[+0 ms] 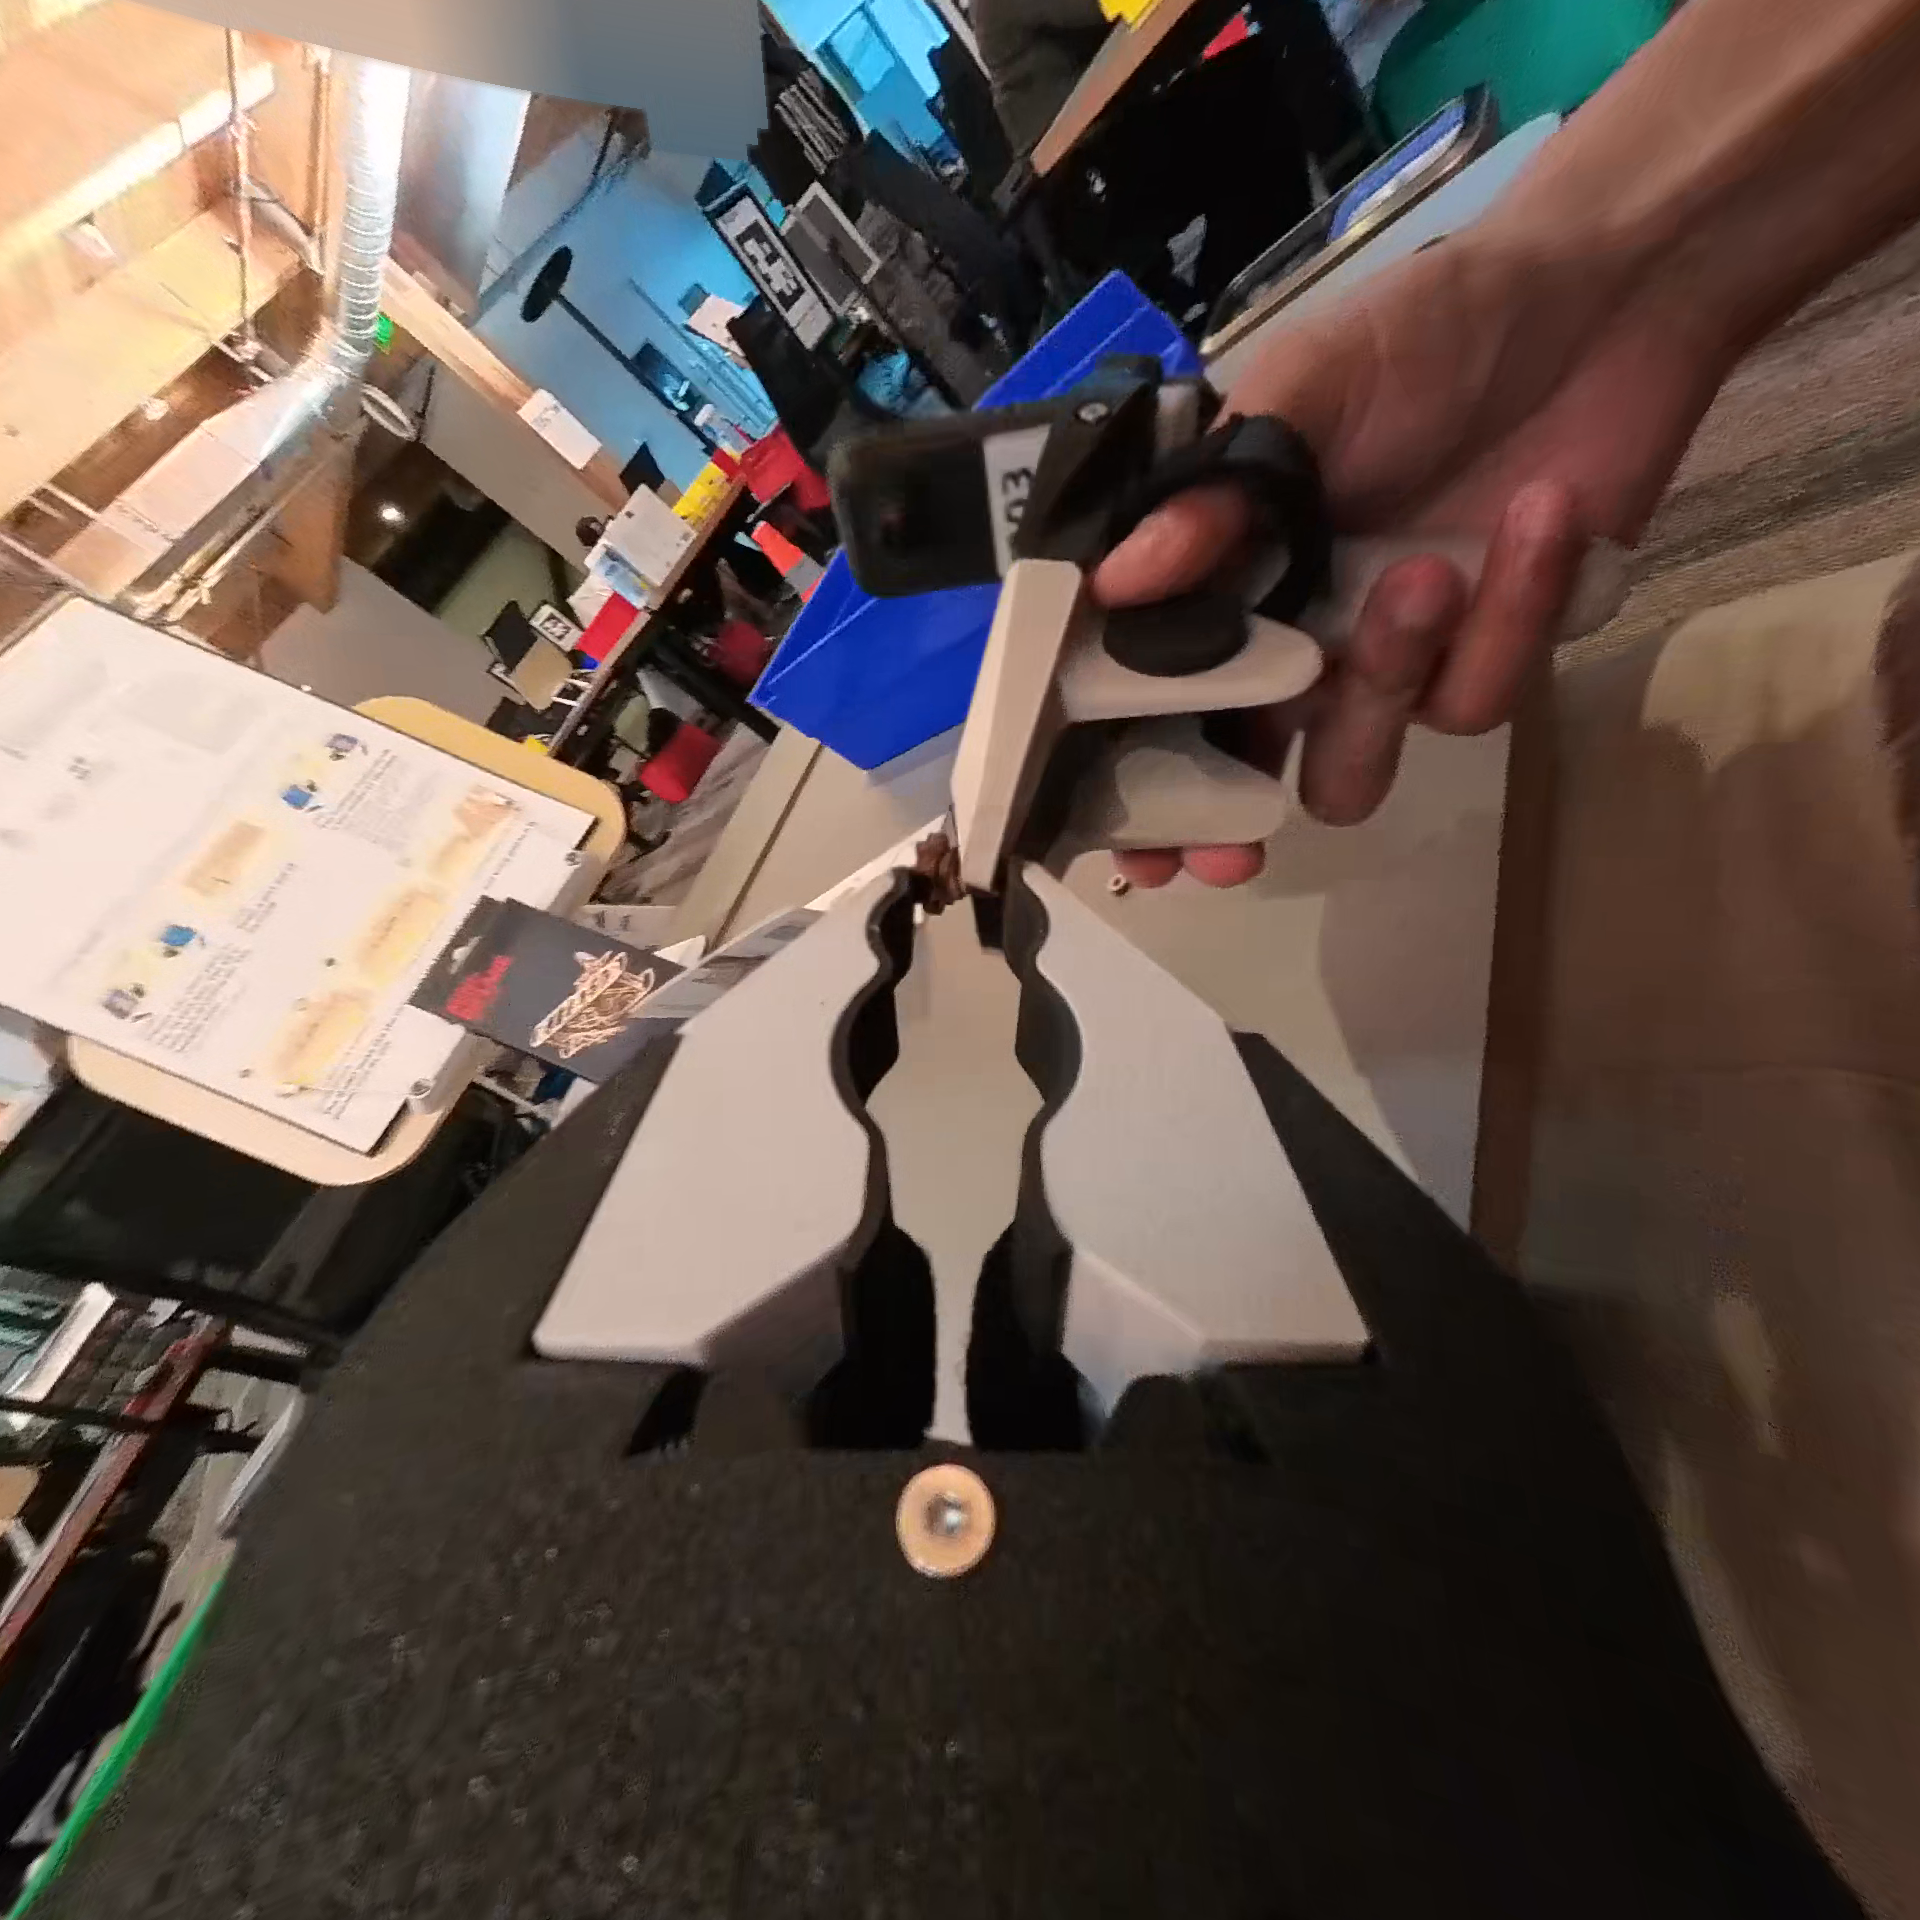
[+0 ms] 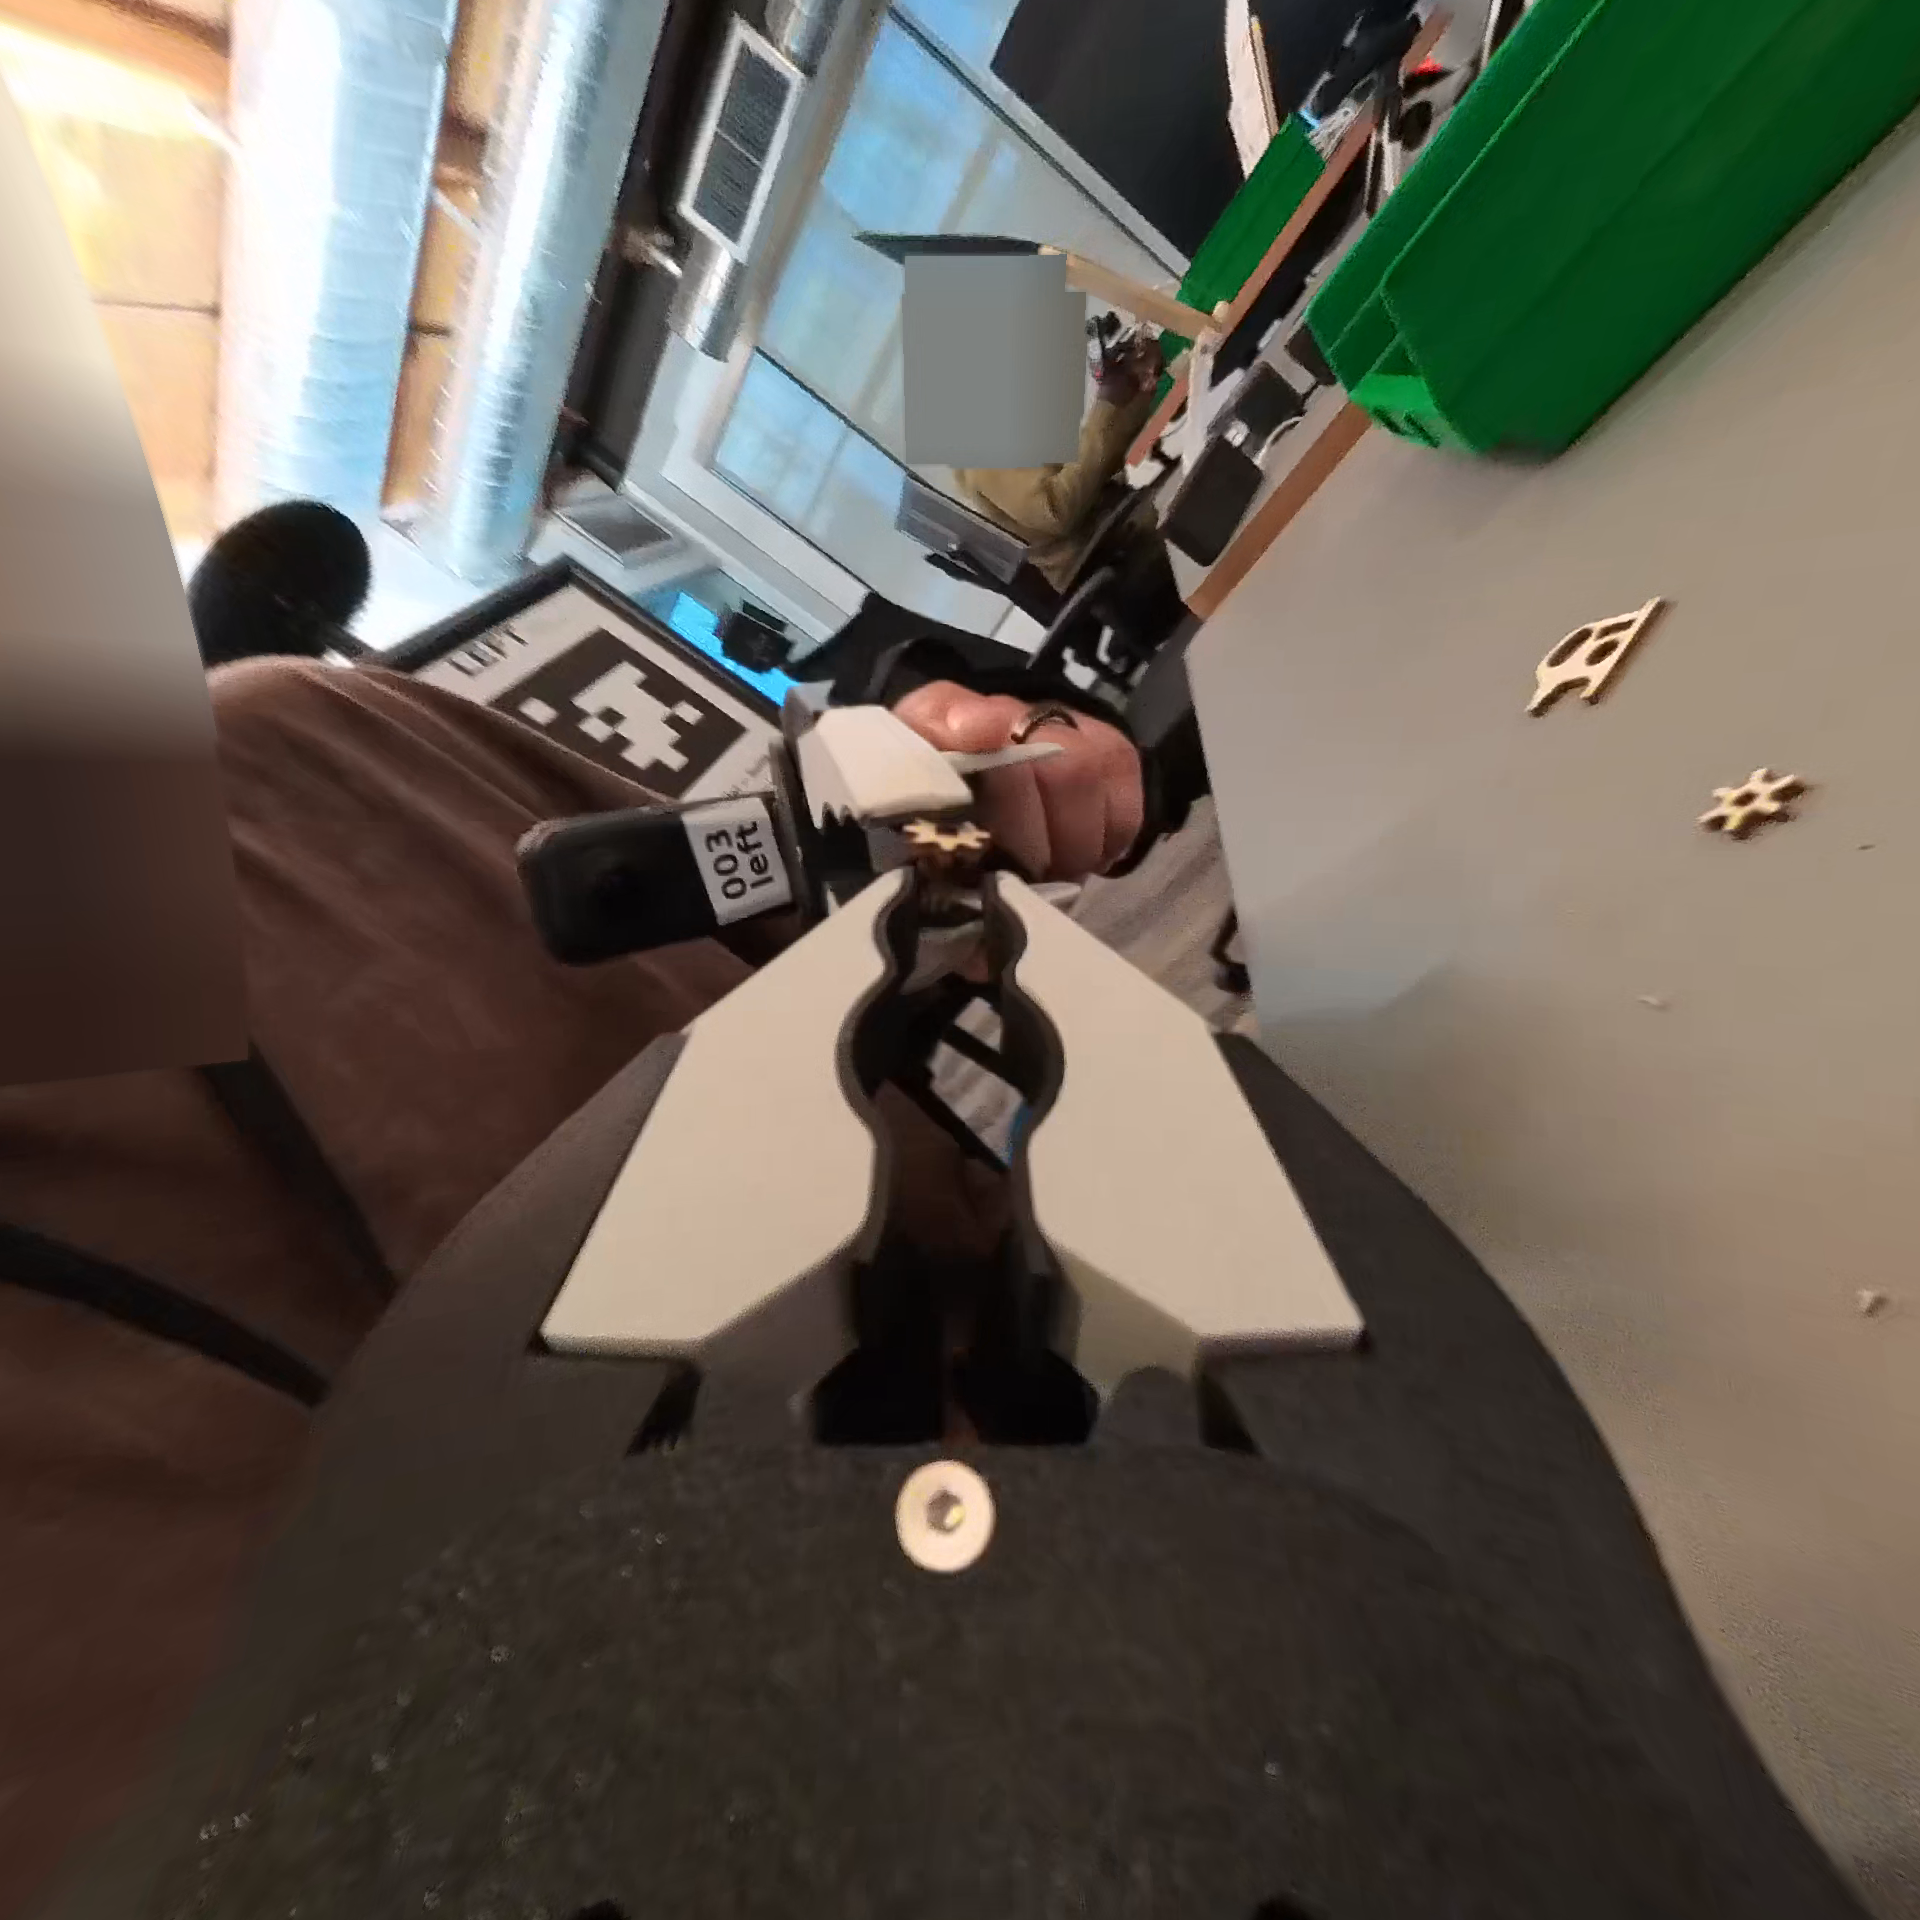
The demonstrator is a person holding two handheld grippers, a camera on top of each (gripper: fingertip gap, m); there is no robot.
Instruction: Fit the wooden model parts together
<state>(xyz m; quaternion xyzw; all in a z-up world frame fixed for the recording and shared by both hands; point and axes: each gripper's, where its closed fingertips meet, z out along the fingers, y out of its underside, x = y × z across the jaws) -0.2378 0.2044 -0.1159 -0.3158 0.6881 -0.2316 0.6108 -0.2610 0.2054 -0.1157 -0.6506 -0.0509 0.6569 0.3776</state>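
Wooden bits are the job here, and two of them are up in the air where the two grippers meet. In the right wrist view, the left gripper (image 2: 920,831) shows farther off, and a little wooden gear (image 2: 943,834) sits right at its tip, so its jaws look closed on that gear. The right gripper (image 2: 951,914) has its jaws set narrow, and a small dark wooden piece (image 2: 948,899) sits between the tips, touching or almost touching the gear. It is too small to tell if the two are pushed together yet. In the left wrist view, the left gripper (image 1: 951,904) points at the right gripper (image 1: 982,862), and a tiny brown bit (image 1: 935,868) shows just where they meet. More parts wait on the grey tabletop (image 2: 1507,1039): a second gear (image 2: 1751,803) and a rounded piece with holes (image 2: 1590,657), well apart from the grippers. A green bin (image 2: 1621,239) sits at the far edge. So I think the model is only just begun. One join is being made now, and at least two loose parts are left to fit.
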